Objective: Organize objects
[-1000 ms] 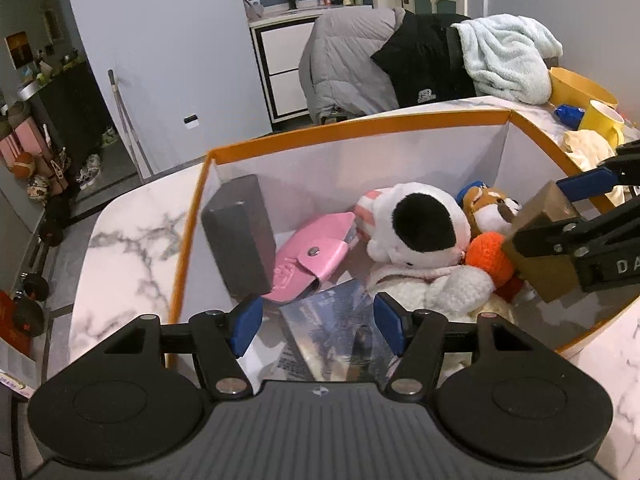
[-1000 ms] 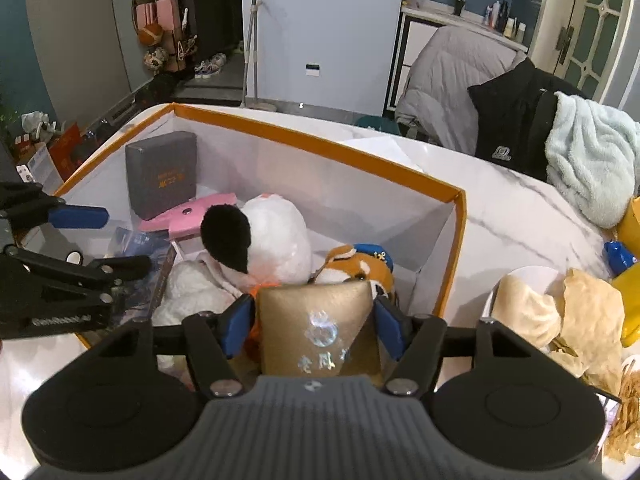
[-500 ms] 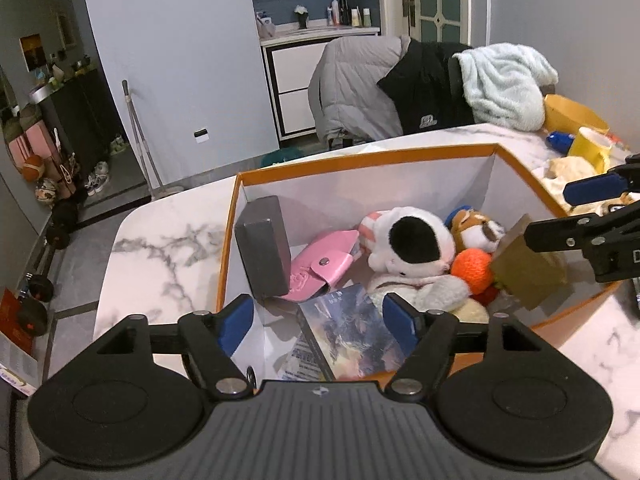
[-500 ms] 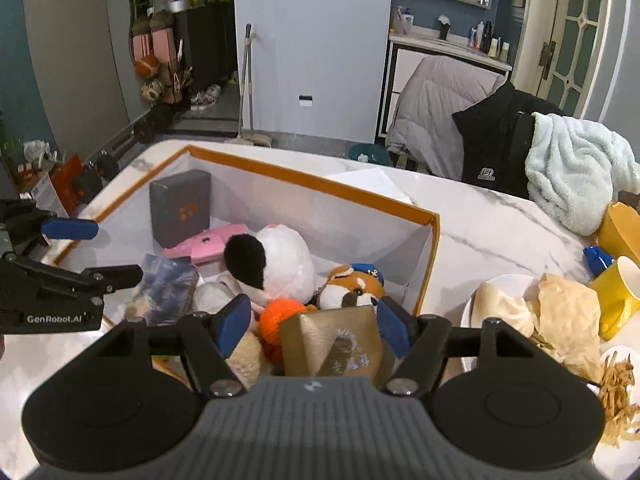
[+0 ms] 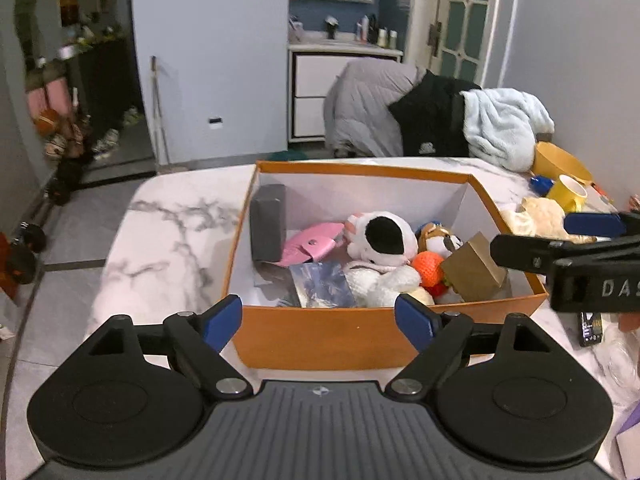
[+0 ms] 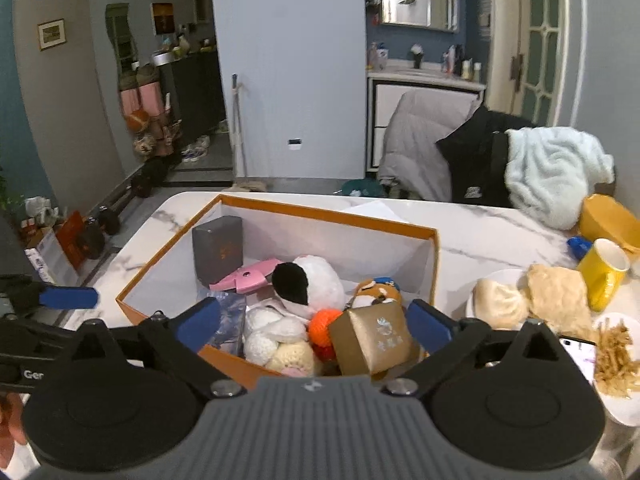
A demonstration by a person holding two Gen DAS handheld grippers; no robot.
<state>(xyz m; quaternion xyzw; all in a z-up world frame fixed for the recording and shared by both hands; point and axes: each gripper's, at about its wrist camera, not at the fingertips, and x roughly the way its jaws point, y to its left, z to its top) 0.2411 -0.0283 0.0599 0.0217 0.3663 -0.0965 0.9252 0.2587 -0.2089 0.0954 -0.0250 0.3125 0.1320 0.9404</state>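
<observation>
An orange box (image 5: pixel 320 340) with white inner walls stands on the marble table. Inside it lie a grey box (image 5: pixel 267 226), a pink pouch (image 5: pixel 310 242), a glossy booklet (image 5: pixel 322 290), a white plush with a black ear (image 5: pixel 380 240), a fox plush (image 6: pixel 376 294), an orange crochet ball (image 5: pixel 428 266) and a gold box (image 6: pixel 372 336). My left gripper (image 5: pixel 320 322) hovers before the box's near wall, its jaws opening with nothing between them. My right gripper (image 6: pixel 314 326) hovers over the near right corner, jaws opening. The gold box rests below, clear of its pads.
To the right of the box are a plate of buns (image 6: pixel 504 304), a yellow mug (image 6: pixel 602 276), a yellow bowl (image 6: pixel 608 216), a plate of fries (image 6: pixel 616 360) and a phone (image 5: pixel 590 326). Jackets and a pale blue towel (image 6: pixel 552 176) hang over chairs behind the table.
Both grippers pulled back and up out of the box while spreading wide. The right one let go of the gold box, which now rests in the box. The booklet stays inside.
</observation>
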